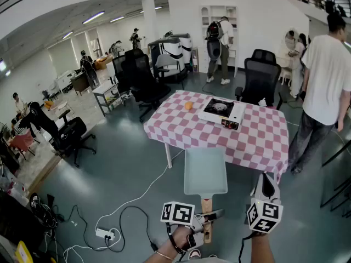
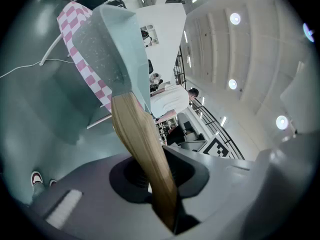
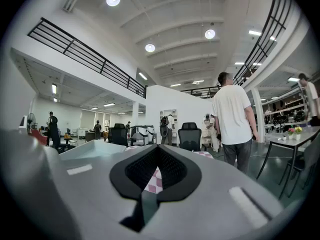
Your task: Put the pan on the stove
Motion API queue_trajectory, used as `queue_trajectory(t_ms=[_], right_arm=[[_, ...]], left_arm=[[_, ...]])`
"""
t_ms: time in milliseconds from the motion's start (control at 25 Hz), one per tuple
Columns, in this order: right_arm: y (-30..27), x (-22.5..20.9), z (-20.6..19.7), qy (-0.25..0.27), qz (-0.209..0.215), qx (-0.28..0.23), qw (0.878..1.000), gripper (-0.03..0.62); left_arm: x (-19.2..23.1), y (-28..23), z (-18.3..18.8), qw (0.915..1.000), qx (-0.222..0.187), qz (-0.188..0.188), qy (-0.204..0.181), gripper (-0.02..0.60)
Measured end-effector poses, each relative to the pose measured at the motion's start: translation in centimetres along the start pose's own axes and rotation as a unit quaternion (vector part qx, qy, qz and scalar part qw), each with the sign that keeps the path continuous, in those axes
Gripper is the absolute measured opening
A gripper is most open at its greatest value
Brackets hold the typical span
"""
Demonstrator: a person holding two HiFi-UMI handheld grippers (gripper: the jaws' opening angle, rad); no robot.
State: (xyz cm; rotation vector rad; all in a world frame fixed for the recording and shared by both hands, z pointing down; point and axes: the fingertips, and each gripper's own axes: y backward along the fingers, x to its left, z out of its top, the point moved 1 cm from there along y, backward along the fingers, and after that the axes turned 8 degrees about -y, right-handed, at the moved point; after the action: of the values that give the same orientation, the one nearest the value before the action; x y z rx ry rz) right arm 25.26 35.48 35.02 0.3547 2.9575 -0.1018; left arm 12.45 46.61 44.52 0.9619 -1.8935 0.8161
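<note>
A pale green rectangular pan (image 1: 205,171) with a wooden handle (image 1: 207,223) hangs in the air in front of me, above the floor. My left gripper (image 1: 211,217) is shut on that handle. In the left gripper view the handle (image 2: 147,149) runs up between the jaws to the pan (image 2: 107,49). A white portable stove (image 1: 222,111) lies on the pink-checked table (image 1: 258,141), well beyond the pan. My right gripper (image 1: 267,182) is to the right of the pan, shut and holding nothing. In the right gripper view, the right gripper (image 3: 157,151) points towards the table.
An orange (image 1: 188,106) lies on the table left of the stove. A person in a white shirt (image 1: 323,86) stands at the table's right end. Black office chairs (image 1: 260,81) stand behind the table. White cables and a power strip (image 1: 105,233) lie on the floor at left.
</note>
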Motion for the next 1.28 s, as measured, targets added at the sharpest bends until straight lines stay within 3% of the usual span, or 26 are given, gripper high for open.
queue_trajectory(t_ms=[400,560,1280], right_arm=[[0.1,1.1,-0.8,-0.010,-0.002,0.011,1.000,0.009],[0.0,1.2,-1.4,-0.029,-0.017,0.016,0.999,0.009],[0.4,1.3,-4.2,-0.029,-0.052,0.048,0.997,0.009]], left_arm=[[0.6,1.3,0.0,0.9999,0.010,0.001,0.005,0.056],[1.2,2.1,0.2,0.9999,0.013,0.002,0.007,0.056],[4.1,4.3,1.7,0.9996,0.016,0.004,0.021,0.057]])
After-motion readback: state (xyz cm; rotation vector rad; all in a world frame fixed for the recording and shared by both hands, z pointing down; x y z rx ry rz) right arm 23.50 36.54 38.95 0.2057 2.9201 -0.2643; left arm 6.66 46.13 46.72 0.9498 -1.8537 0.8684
